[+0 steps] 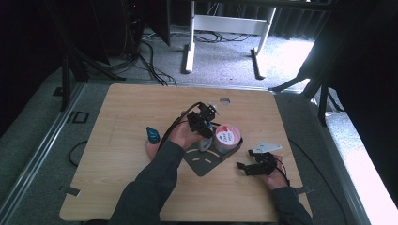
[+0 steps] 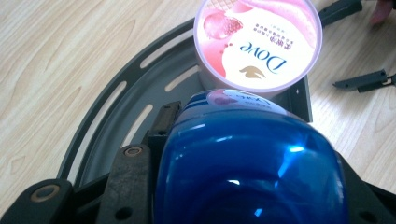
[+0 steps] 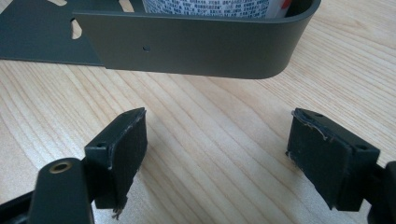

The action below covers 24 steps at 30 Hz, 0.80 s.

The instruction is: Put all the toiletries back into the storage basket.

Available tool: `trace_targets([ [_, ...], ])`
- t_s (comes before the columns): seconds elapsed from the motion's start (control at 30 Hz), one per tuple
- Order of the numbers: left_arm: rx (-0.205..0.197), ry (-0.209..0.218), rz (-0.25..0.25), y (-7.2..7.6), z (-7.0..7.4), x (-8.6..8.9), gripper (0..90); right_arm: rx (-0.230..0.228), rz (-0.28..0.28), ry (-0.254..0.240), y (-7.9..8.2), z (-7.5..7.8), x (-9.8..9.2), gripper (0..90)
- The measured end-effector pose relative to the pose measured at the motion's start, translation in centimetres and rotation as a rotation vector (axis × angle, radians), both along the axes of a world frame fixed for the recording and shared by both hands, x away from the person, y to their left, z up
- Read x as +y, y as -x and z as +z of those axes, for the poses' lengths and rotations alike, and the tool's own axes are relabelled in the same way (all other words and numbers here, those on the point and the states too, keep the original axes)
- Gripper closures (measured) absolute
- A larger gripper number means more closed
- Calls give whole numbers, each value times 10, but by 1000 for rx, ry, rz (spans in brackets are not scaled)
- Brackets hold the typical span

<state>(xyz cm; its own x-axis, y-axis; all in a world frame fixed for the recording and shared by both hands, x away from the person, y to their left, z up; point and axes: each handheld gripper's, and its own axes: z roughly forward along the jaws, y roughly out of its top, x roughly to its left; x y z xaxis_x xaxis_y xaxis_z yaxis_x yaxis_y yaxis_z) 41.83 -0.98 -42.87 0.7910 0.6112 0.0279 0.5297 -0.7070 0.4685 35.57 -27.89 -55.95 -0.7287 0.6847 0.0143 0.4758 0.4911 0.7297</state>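
My left gripper (image 2: 243, 135) is shut on a glossy blue bottle (image 2: 252, 172) with a pale label at its far end; the bottle spans the gap between the jaws. Just ahead of it a pink Dove jar (image 2: 258, 42) stands on a dark grey slotted metal rack (image 2: 116, 112). In the high view the left gripper (image 1: 203, 139) hangs over the rack (image 1: 206, 164), right beside the jar (image 1: 227, 137). My right gripper (image 3: 217, 144) is open over bare wood, facing the rack's curved wall (image 3: 187, 46). From above, the right gripper (image 1: 247, 162) sits right of the rack.
A small blue object (image 1: 152, 134) stands on the wooden table (image 1: 122, 187) left of the left hand. The table has a round hole (image 1: 225, 100) near its far edge. Beyond the table, cables and a white stand's feet (image 1: 187, 58) lie on the carpet.
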Motion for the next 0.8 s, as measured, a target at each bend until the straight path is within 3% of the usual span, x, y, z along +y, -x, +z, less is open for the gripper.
trace_targets([
  [0.33,-13,-12,-6,-12,8,-6,557,0,0,0,0,0,0,196],
  [0.8,-77,-5,-18,-26,6,-11,557,-1,2,4,0,0,0,196],
])
